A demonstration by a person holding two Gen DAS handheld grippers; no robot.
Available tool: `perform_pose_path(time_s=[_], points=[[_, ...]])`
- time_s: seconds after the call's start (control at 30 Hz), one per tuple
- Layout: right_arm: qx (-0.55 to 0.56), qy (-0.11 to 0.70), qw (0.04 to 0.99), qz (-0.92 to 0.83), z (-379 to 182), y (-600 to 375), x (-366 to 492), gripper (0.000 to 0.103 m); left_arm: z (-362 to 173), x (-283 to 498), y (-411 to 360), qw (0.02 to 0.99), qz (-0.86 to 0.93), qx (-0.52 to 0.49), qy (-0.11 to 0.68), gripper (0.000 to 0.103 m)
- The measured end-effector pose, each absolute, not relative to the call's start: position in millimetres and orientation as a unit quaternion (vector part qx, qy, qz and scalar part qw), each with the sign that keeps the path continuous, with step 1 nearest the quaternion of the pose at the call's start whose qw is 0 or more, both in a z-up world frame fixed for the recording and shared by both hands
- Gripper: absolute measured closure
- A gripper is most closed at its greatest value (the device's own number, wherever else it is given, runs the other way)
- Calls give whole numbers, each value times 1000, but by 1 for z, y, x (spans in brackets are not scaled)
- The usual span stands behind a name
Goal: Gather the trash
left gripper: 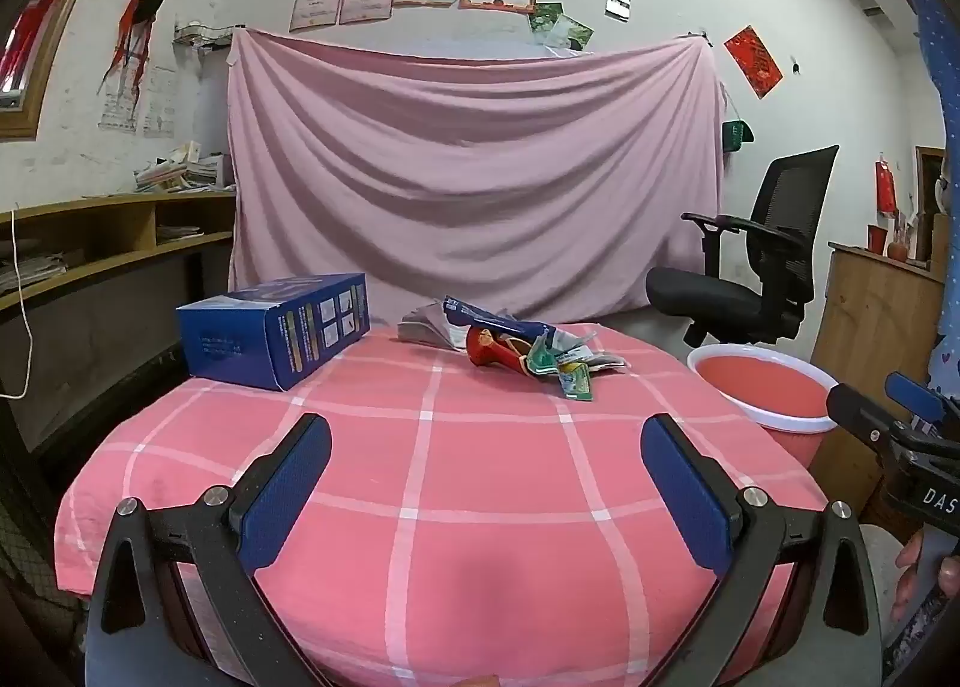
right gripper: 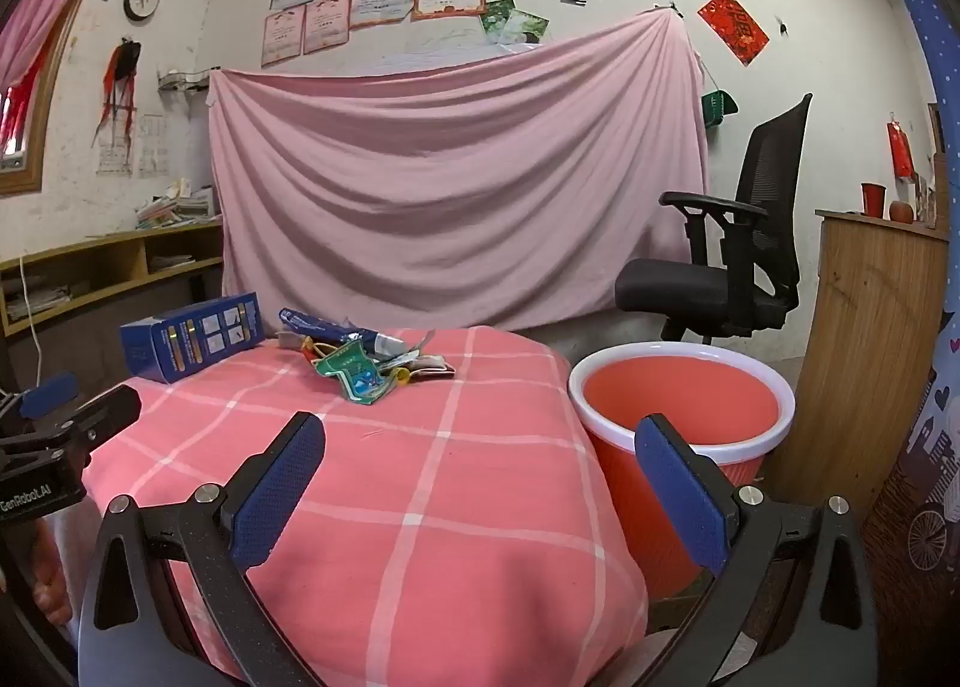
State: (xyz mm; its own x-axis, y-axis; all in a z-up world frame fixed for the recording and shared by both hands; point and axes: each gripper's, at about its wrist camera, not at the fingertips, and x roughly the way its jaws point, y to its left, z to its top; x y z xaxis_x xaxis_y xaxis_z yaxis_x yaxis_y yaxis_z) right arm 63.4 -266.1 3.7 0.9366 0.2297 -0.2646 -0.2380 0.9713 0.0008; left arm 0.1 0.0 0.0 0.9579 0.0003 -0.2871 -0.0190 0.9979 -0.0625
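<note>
While both tools hover low over the near edge of the table, neither one touches anything. The left gripper [left gripper: 486, 483] has its blue-padded jaws spread wide, with only the pink checked tablecloth [left gripper: 420, 507] showing between them. The right gripper [right gripper: 480, 483] is spread just as wide and carries nothing; its left finger lies over the cloth and its right finger lies in front of the red bin [right gripper: 684, 411].

The trash, a loose pile of crumpled wrappers [left gripper: 522, 351], lies on the far part of the table, a little right of its middle, well apart from both tools. In it are a red piece, green printed scraps, a blue and white packet on top and some grey foil at the far left. In the right wrist view the same pile [right gripper: 366, 363] lies far and to the left of the open jaws.

A blue carton [left gripper: 276, 327] lies on its side at the far left corner of the table, near the pile but apart from it.

The red bin, with a white rim, stands on the floor just beside the right edge of the table; its inside looks bare as far as can be seen. Farther off on the right stands a black office chair [left gripper: 756, 261], and a pink sheet [left gripper: 468, 177] hangs on the far wall behind the table.
</note>
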Motion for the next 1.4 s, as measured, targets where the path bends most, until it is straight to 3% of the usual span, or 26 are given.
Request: perform_pose_path(time_s=[1.4], points=[[-12,134,984,120,3,-266,63,0,1,4,-6,988,6,-29,149,2]])
